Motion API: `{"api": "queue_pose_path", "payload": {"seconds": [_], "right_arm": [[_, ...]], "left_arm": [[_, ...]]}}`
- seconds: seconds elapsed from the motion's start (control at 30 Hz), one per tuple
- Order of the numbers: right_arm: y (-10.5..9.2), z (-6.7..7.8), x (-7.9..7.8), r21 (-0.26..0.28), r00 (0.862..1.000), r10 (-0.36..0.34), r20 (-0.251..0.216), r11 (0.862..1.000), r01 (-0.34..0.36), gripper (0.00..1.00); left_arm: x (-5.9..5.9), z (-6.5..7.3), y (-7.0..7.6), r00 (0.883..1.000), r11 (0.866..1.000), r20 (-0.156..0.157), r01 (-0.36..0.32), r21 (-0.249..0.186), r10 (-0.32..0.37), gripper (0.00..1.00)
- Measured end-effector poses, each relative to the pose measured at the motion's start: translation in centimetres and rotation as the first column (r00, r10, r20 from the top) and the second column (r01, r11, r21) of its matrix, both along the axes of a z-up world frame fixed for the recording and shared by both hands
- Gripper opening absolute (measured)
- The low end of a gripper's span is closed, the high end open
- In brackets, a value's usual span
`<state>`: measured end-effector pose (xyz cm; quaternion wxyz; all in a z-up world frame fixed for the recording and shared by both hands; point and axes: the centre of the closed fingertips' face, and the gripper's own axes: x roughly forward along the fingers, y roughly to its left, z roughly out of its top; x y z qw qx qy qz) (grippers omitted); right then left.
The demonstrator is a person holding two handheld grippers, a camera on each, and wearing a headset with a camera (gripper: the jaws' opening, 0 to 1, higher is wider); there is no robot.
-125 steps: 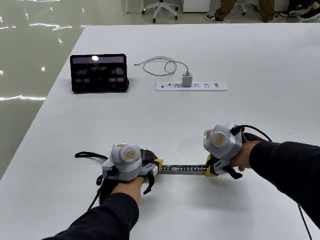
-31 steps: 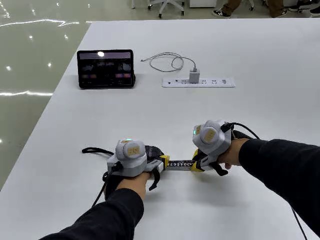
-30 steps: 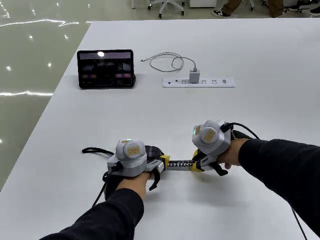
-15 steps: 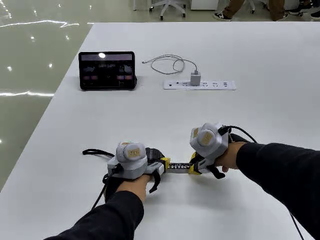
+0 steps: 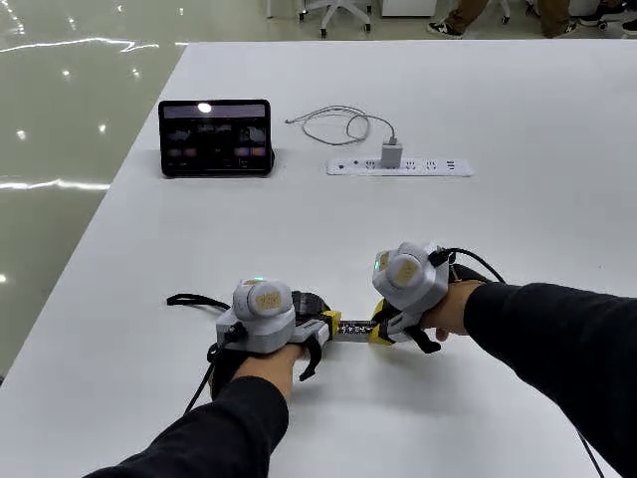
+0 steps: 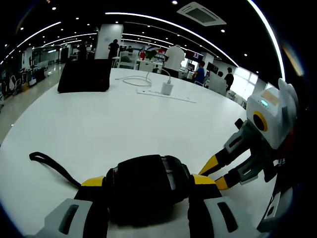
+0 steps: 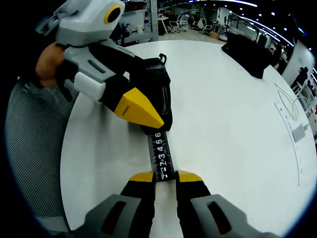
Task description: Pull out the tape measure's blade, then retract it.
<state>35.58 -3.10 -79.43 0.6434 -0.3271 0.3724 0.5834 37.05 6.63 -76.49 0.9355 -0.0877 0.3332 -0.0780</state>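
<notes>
My left gripper (image 5: 317, 332) (image 6: 148, 184) is shut on the black tape measure case (image 6: 147, 188) (image 5: 307, 306) (image 7: 156, 94), which rests on the white table (image 5: 398, 229). A short stretch of the numbered blade (image 7: 160, 153) (image 5: 353, 327) runs from the case across to my right gripper (image 7: 165, 177) (image 5: 378, 330), which is shut on the blade's end. The two grippers sit close together near the table's front edge. A black wrist strap (image 5: 191, 300) (image 6: 48, 164) trails left from the case.
A dark tablet (image 5: 216, 135) (image 6: 84, 76) stands at the back left. A white power strip (image 5: 399, 166) with a plugged charger (image 5: 391, 155) and looped cable (image 5: 338, 123) lies behind. People and office chairs are beyond the table's far edge.
My right gripper has moved left toward the case, and the exposed blade has grown shorter. The left gripper has stayed put on the case.
</notes>
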Motion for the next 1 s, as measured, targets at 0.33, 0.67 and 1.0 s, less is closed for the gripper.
{"api": "queue_pose_path", "payload": {"seconds": [0.33,0.67,1.0], "right_arm": [[0.9,-0.1,-0.1,0.018,1.0,0.001,0.0,1.0,-0.001,0.11],[1.5,-0.2,-0.1,0.046,1.0,-0.004,-0.001,0.999,0.004,0.11],[2.4,-0.3,-0.1,0.065,1.0,-0.017,-0.016,0.998,0.018,0.11]], "left_arm": [[0.0,0.0,0.0,1.0,1.0,-0.001,-0.001,-0.003,0.001,0.61],[0.0,0.0,0.0,1.0,1.0,-0.004,-0.001,-0.004,0.001,0.61],[0.0,0.0,0.0,1.0,1.0,-0.006,0.003,-0.012,-0.003,0.61]]}}
